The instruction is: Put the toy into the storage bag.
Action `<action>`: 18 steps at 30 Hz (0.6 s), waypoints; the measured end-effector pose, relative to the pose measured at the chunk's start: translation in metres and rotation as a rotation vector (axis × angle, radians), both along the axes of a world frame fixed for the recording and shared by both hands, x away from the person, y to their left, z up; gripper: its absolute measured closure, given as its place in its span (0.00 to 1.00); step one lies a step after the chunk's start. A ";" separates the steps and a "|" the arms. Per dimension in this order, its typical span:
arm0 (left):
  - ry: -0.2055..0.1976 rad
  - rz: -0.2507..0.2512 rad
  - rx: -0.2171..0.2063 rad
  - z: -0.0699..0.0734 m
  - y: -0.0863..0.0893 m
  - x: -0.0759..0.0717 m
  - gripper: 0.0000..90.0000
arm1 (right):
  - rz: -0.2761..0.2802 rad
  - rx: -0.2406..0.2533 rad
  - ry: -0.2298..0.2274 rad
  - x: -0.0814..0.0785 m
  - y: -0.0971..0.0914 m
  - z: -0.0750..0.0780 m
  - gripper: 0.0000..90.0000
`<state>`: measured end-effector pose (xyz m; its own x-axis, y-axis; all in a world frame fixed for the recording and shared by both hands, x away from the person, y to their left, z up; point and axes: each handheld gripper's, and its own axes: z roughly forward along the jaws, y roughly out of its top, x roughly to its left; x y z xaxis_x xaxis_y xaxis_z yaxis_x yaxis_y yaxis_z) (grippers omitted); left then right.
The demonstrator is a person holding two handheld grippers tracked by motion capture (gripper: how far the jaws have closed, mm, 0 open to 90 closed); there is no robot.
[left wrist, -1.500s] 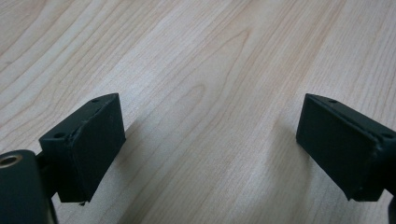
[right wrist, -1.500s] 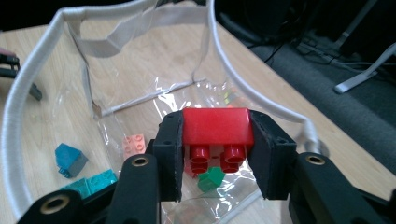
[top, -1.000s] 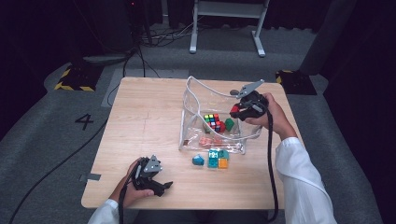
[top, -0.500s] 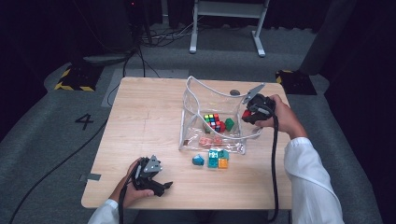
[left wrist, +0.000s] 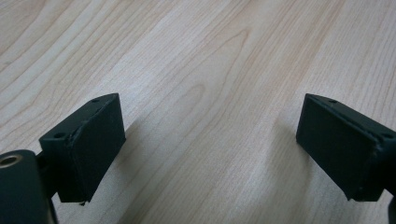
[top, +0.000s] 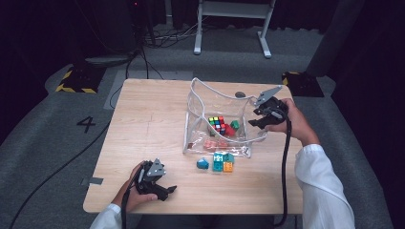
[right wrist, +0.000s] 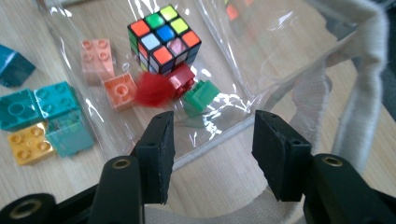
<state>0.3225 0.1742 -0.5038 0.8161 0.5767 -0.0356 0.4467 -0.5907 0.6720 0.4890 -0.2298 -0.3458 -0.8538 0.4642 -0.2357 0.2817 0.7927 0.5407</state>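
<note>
Jaws, right gripper [right wrist: 212, 154]: two flat black pads with a rough matte face, parted, nothing pinched between them; they have just been opening. At centre right of the high view they sit at the right edge of the pouch.
Jaws, left gripper [left wrist: 210, 154]: blocky black pads spread wide over bare wood, nothing between them; held low at lower left of the high view.
Table [top: 148, 124]: pale wood with long wavy grain, rectangular with rounded corners, centre of the high view.
Pouch [right wrist: 261, 51]: clear glossy plastic, crinkled and catching glare, edged in a pale woven fabric band; it stands open at centre of the high view and spans the upper half of the right gripper view, its band curving past the right pad.
Puzzle cube [right wrist: 163, 37]: square tiles in red, green, yellow, blue, white and orange on a black grid, inside the pouch, top centre.
Red brick [right wrist: 182, 79]: studded plastic, just below the cube, inside the pouch; a blurred red patch lies beside it.
Green brick [right wrist: 201, 96]: small, studded, touching the red one.
Pink bricks [right wrist: 100, 58]: pale, studded, under the plastic at upper left.
Loose bricks [right wrist: 32, 119]: teal and yellow studded blocks on the wood outside the pouch, left edge.
</note>
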 end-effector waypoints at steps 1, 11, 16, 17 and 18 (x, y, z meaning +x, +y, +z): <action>0.000 0.000 0.001 0.000 0.000 0.000 0.09 | -0.004 0.010 -0.012 -0.001 -0.001 0.001 0.56; 0.000 0.000 0.002 0.000 0.000 0.000 0.09 | -0.010 0.211 -0.098 -0.033 -0.017 0.014 0.56; 0.000 0.000 0.000 0.000 0.000 0.000 0.09 | -0.030 0.255 -0.134 -0.049 -0.026 0.020 0.55; 0.000 0.000 0.000 0.000 0.000 0.000 0.09 | -0.029 0.268 -0.141 -0.053 -0.029 0.021 0.53; 0.000 0.000 0.000 0.000 0.000 0.000 0.09 | -0.029 0.279 -0.149 -0.057 -0.031 0.022 0.52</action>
